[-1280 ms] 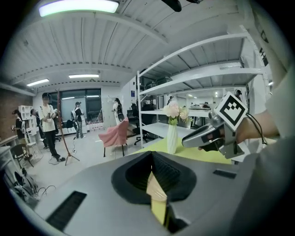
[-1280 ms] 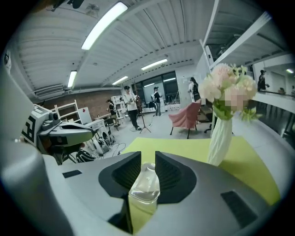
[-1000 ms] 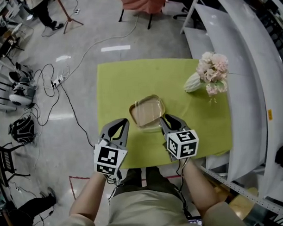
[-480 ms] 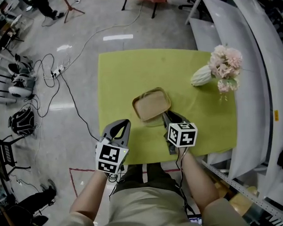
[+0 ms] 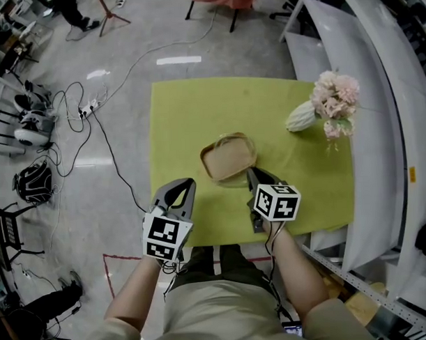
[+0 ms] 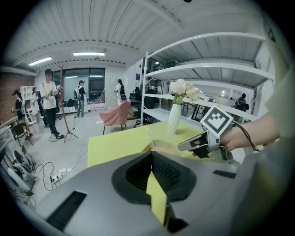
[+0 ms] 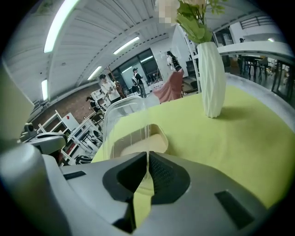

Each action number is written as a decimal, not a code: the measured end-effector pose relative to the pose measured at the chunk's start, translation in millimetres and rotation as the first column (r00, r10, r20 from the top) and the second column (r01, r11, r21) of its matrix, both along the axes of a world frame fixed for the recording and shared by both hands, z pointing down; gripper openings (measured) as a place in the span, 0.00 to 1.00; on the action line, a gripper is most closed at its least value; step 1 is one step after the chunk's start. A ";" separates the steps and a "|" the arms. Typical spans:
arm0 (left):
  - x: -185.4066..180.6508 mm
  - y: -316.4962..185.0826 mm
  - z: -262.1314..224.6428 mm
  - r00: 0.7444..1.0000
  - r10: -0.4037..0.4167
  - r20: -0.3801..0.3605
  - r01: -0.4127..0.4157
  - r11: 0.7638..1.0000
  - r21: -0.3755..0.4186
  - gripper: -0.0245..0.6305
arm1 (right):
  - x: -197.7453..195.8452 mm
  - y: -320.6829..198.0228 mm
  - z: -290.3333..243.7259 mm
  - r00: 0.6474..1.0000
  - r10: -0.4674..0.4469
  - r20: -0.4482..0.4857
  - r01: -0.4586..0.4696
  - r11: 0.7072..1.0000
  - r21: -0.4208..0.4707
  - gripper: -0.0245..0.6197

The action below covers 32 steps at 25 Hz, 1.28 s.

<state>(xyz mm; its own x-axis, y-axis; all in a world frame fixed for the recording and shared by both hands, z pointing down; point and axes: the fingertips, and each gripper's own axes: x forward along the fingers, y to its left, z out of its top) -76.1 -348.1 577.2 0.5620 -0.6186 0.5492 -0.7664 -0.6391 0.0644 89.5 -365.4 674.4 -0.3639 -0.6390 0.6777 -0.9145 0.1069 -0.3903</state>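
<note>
One green tabletop (image 5: 190, 111), in a grey-floored workshop.
Right tool (image 5: 251, 173) is clenched on the near wall of a clear box (image 5: 228, 158) at the tabletop's middle. Left tool (image 5: 190, 181) is pinched together on nothing, apart at the near left. A white vase (image 5: 302, 116) with flowers stands far right. Head view only: floor cables (image 5: 75, 108). Left gripper view only: standing people (image 6: 50, 99), pink chair (image 6: 115, 124), white shelving (image 6: 193, 73).

Head view looks steeply down on the yellow-green rectangular tabletop (image 5: 190, 111). Gripper views ride low and close, facing across it — all three share the clear rounded plastic container (image 5: 228, 158), centre, and white ribbed flower vase (image 5: 300, 117).
</note>
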 end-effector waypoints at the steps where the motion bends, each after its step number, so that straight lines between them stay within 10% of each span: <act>1: -0.8 0.1 -5.1 1.000 -0.002 -0.001 0.002 1.000 0.008 0.05 | 0.4 -0.7 -9.0 1.000 0.002 0.005 -0.002 1.000 0.015 0.07; 14: -17.9 -4.0 -131.5 0.998 -0.033 -0.052 0.044 0.971 0.234 0.05 | 12.7 0.2 -203.0 0.995 0.018 0.102 -0.053 0.933 0.356 0.07; 32: -2.8 58.3 -313.8 0.983 0.044 -0.180 0.057 0.850 0.523 0.05 | 42.9 90.4 -410.3 0.997 0.012 0.078 -0.065 0.690 0.721 0.07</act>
<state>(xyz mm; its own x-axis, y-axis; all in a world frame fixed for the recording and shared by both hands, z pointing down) -78.9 -289.8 263.4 0.6135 -0.7890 0.0332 -0.7784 -0.6112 -0.1430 132.4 -275.0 264.2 -0.3523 -0.9356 -0.0226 -0.9007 0.3456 -0.2634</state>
